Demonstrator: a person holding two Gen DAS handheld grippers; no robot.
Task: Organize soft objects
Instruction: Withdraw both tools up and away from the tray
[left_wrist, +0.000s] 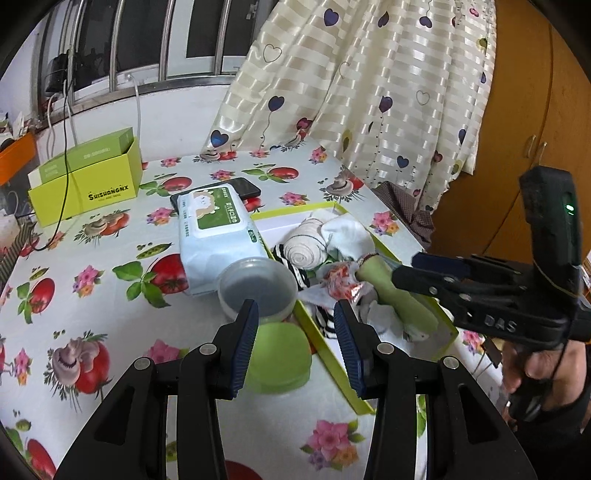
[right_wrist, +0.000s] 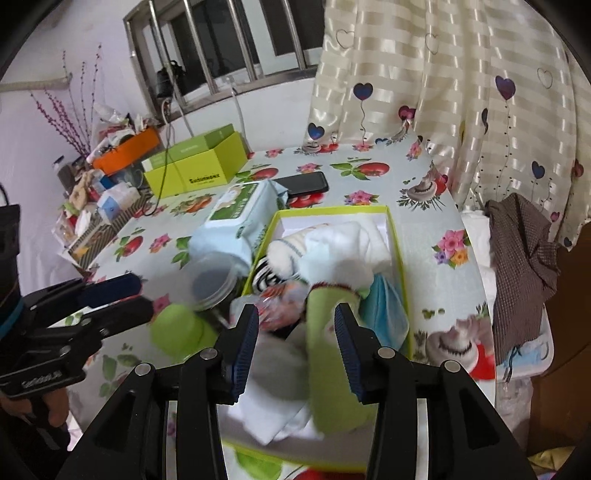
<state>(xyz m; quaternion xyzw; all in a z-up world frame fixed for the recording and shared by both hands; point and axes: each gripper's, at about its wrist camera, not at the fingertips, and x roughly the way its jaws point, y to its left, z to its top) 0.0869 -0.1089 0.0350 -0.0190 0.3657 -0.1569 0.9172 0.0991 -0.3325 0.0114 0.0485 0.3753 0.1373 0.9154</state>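
Lime-green cardboard forms the shallow box (right_wrist: 399, 236) that serves as the landmark here, lying open on the fruit-and-flower tablecloth (left_wrist: 122, 236). Inside the box lie the soft things: a rolled cream sock (left_wrist: 306, 247) toward its far end, a white cloth (left_wrist: 347, 236) beside that roll, a black-and-white striped piece (left_wrist: 295, 273) against the box's left wall, a red-patterned scrap (left_wrist: 340, 280) in the middle, and a pale green sock (right_wrist: 332, 350) stretched along the near half. A light blue cloth (right_wrist: 384, 302) sits against the box's right wall.

The right gripper (right_wrist: 295, 343) hangs over the near end of the box with its jaws parted. The green sock lies below and between the blue pads, and neither pad presses on it. In the left wrist view this gripper (left_wrist: 424, 269) reaches in from the box's right side, its tips just above the sock.

The left gripper (left_wrist: 295, 343) stands open and empty over the box's near left corner. Just outside the box's left wall sit a clear plastic tub (left_wrist: 255, 288) and a green lid (left_wrist: 280, 358), touching each other. A pack of wet wipes (left_wrist: 218, 232) lies left of the box, and a black phone (left_wrist: 247, 186) lies beyond the pack.
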